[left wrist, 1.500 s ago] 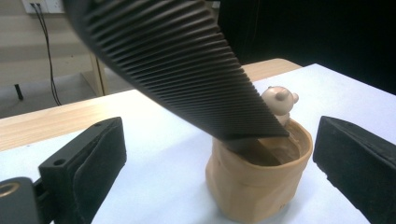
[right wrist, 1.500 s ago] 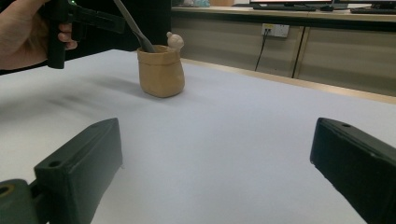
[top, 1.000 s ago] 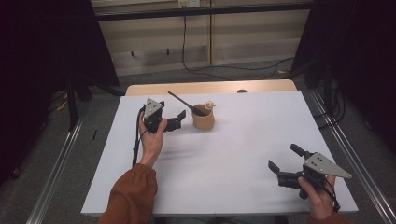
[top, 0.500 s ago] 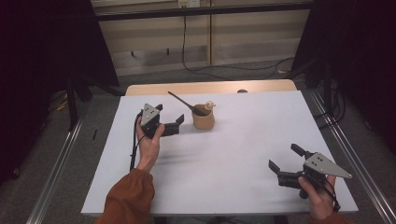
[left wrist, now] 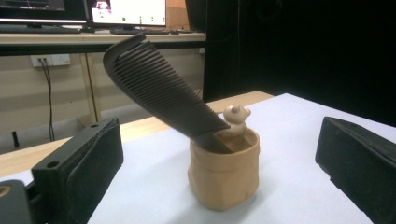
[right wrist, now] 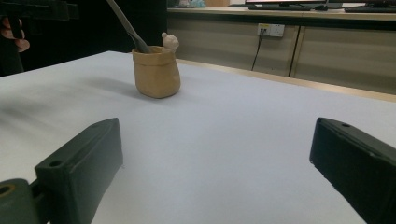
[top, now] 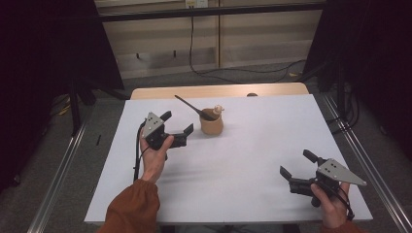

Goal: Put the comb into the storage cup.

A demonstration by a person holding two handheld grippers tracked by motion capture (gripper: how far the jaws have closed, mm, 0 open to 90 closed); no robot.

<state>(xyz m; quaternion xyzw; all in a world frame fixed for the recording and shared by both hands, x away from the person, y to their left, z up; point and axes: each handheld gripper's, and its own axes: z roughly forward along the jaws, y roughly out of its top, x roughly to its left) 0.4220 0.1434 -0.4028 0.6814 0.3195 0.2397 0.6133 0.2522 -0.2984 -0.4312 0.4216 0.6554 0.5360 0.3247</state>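
Note:
A small tan cup (top: pixel 212 124) (left wrist: pixel 225 172) (right wrist: pixel 157 72) with a little bear figure (left wrist: pixel 236 119) on its rim stands on the white table toward the back. A dark comb (top: pixel 190 107) (left wrist: pixel 159 91) leans out of the cup to the left. My left gripper (top: pixel 177 124) is open just left of the cup, its jaws pointing at it and apart from it. My right gripper (top: pixel 299 163) is open near the front right corner of the table, holding nothing, far from the cup.
The white table top (top: pixel 262 141) sits on a wooden table whose back edge (top: pixel 218 91) shows. Metal rails (top: pixel 58 170) run along both sides on the floor. Cables hang at the back wall.
My left gripper has drawn back slightly toward the left and front, away from the cup. The right gripper has stayed put.

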